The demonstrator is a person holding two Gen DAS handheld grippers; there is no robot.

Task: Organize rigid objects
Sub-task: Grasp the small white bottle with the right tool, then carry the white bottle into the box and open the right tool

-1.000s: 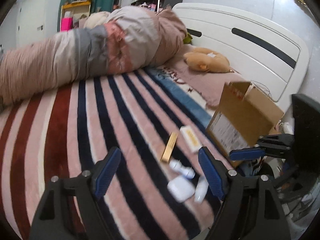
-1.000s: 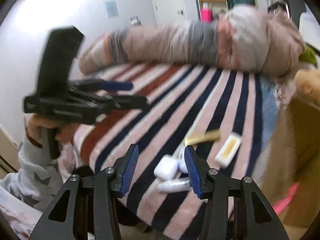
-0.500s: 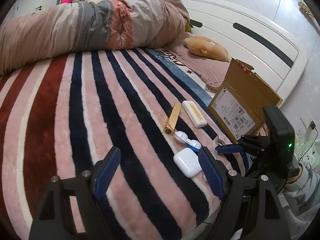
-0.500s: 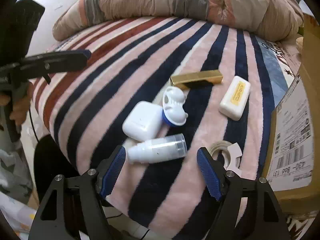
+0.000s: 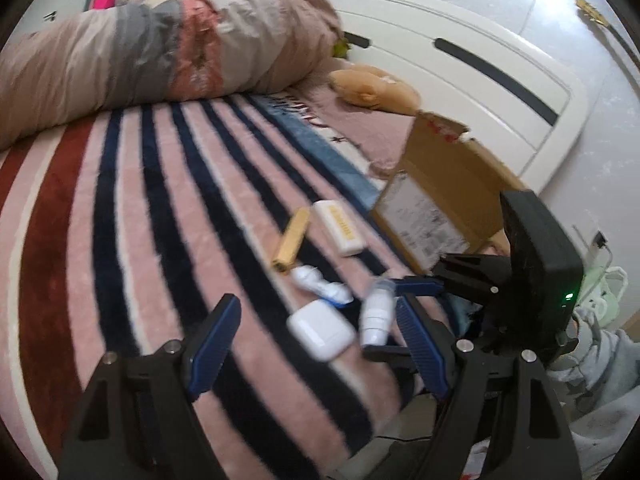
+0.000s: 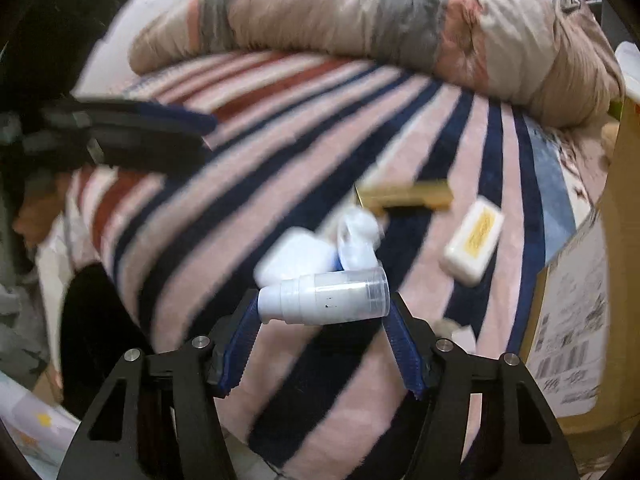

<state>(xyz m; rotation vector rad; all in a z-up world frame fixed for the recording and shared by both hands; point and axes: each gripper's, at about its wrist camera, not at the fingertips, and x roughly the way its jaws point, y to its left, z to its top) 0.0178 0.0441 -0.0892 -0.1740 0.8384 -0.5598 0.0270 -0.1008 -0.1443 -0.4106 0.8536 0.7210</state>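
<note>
Bed: striped pink, navy and red blanket, rolled duvet at the far end, cardboard box on the right edge.
Right hand-held gripper: jaws have just been closing, pump bottle lying crosswise between them; looks pinched at its ends.
Left hand-held gripper: wide open, nothing in it, hanging over the white earbud case.
Other bits: gold bar, white-and-yellow box, both just past the case.
</note>
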